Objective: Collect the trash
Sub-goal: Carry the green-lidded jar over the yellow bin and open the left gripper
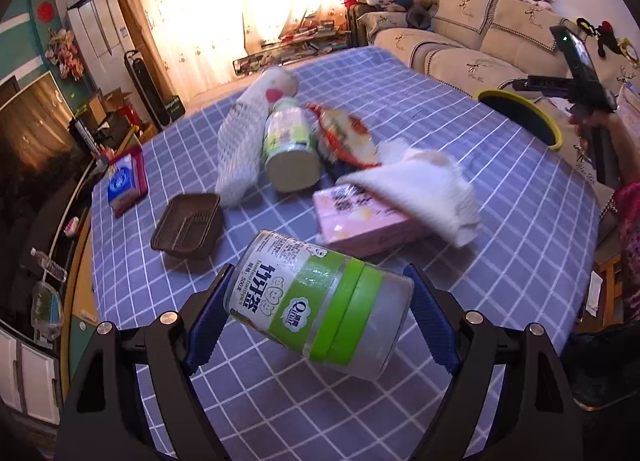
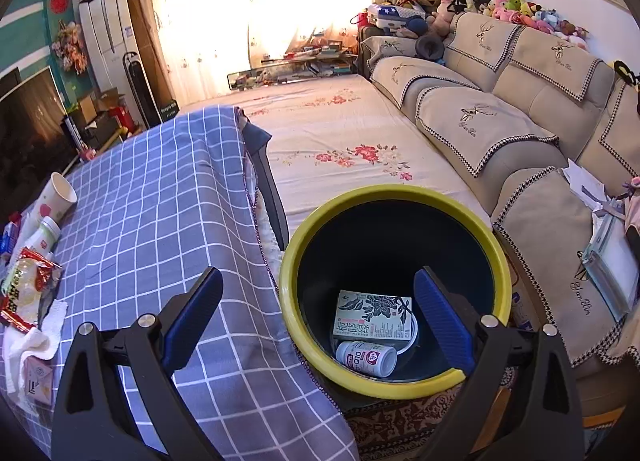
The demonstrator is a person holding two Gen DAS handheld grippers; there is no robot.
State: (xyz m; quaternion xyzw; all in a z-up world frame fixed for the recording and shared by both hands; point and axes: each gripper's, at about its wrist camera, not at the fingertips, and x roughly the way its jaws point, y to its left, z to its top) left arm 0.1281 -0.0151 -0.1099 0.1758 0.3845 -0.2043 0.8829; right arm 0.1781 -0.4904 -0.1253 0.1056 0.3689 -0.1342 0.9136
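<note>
i take the yellow-rimmed bin [image 2: 394, 289] as my landmark; it stands on the floor at the table's right edge, between the checked tablecloth [image 1: 400, 109] and the sofa. a printed carton [image 2: 372, 319] and a small white bottle [image 2: 366, 357] already lie at its bottom.

my right tongs [image 2: 318, 313] hang just over the bin's near rim, jaws wide apart and nothing between them.

my left tongs [image 1: 318, 317] are well across the table from the bin, and their blue pads are pressed on the two ends of a clear green-labelled jar [image 1: 320, 305], which hangs tilted, clear of the cloth. so the step in hand, as i judge it, is the carry: one piece is gripped and raised, not yet dropped.

next i must swing the jar across to the bin without loosening, bring it inside the rim, then open. the grip is end to end on a smooth jar, so it could slip if i tip it.

left farther from the bin: a foam net sleeve [image 1: 236, 149], a pink pack [image 1: 360, 217] under a crumpled tissue [image 1: 432, 189], a second jar [image 1: 290, 145], a snack wrapper [image 1: 344, 133], a brown tray [image 1: 188, 227].
</note>
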